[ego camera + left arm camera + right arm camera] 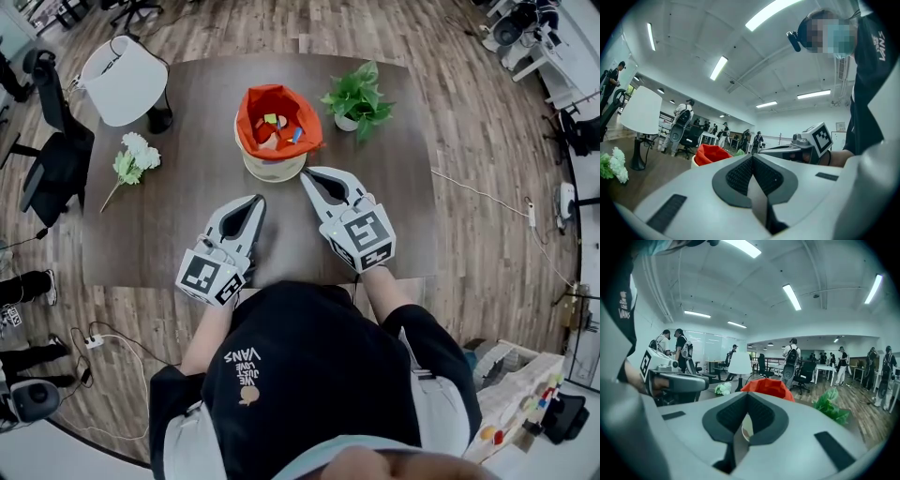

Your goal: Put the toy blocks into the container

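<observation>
Worktop (187, 234), dark brown, is carrying every item listed here. Container (274, 169), a cream tub lined with orange fabric, is standing at the far middle of the worktop. Toy blocks (278, 127), several in mixed colours, are lying inside the container on the orange lining. Left tongs (257, 201) are hovering over the near part of the worktop and pointing towards the container, well short of it, with the jaws pressing together and gripping nothing. Right tongs (307, 174) are reaching further, their tip sitting just beside the container's near wall, with the jaws likewise closed and nothing between them; whether the tip is touching the tub cannot be told. Potted plant (357, 98), green and leafy, is standing just right of the container. Lamp (122, 80), white-shaded, is standing at the far left corner. White flowers (137, 157) are lying near the left edge
</observation>
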Demonstrator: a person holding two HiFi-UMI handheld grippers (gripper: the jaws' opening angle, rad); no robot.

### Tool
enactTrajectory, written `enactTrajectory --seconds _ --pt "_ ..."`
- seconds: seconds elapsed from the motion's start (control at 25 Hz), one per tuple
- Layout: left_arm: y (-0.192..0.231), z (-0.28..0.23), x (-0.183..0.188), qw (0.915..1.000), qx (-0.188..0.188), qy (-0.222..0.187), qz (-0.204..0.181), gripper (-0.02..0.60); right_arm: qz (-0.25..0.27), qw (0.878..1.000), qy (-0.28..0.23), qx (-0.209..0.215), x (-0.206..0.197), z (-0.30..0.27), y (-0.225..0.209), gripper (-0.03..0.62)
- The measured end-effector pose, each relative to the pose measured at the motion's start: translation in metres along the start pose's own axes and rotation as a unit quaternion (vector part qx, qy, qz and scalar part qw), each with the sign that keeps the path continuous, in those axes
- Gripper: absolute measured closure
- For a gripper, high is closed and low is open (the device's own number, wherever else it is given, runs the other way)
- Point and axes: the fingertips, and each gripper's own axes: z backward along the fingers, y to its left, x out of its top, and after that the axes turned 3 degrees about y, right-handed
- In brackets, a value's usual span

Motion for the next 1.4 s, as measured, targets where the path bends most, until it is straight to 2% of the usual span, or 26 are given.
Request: enactTrajectory --seconds 0.64,1.4 --pt "-0.013 -0.001 -0.006 0.9999 -0.015 0.008 0.002 0.571 -0.048 0.998 0.025 0.006 -0.039 0.025 0.029 0.577" --pt "-0.018 0.001 -0.009 1.0000 -0.006 0.005 0.003 0.571 -0.031 0.999 0.022 -0.002 -0.037 0.029 0.028 0.577"
